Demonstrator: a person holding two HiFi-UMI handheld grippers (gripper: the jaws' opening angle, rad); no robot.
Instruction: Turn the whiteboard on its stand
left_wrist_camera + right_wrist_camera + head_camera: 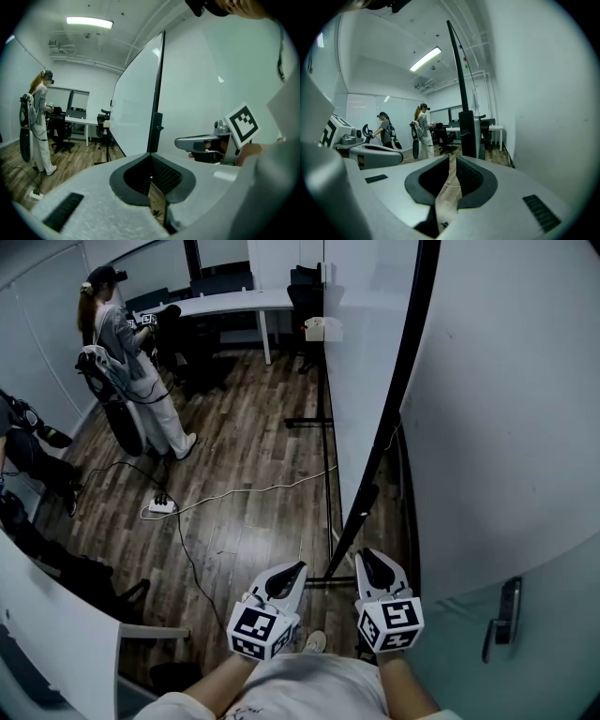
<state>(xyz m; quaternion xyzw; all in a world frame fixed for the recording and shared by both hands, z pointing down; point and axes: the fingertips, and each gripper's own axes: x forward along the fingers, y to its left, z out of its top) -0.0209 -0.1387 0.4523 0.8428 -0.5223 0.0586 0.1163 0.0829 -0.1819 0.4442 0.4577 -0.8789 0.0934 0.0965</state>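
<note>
The whiteboard (366, 381) stands edge-on right in front of me on its floor stand (309, 422), with its black frame (393, 427) just beyond my right claw (363, 557). That one and my left claw (298, 567) are both pressed together and hold nothing. I judge the panel stiff, broad and slick-faced, light to swing yet slow to stop, so I'd take it by the frame's edge, never the glossy face.
</note>
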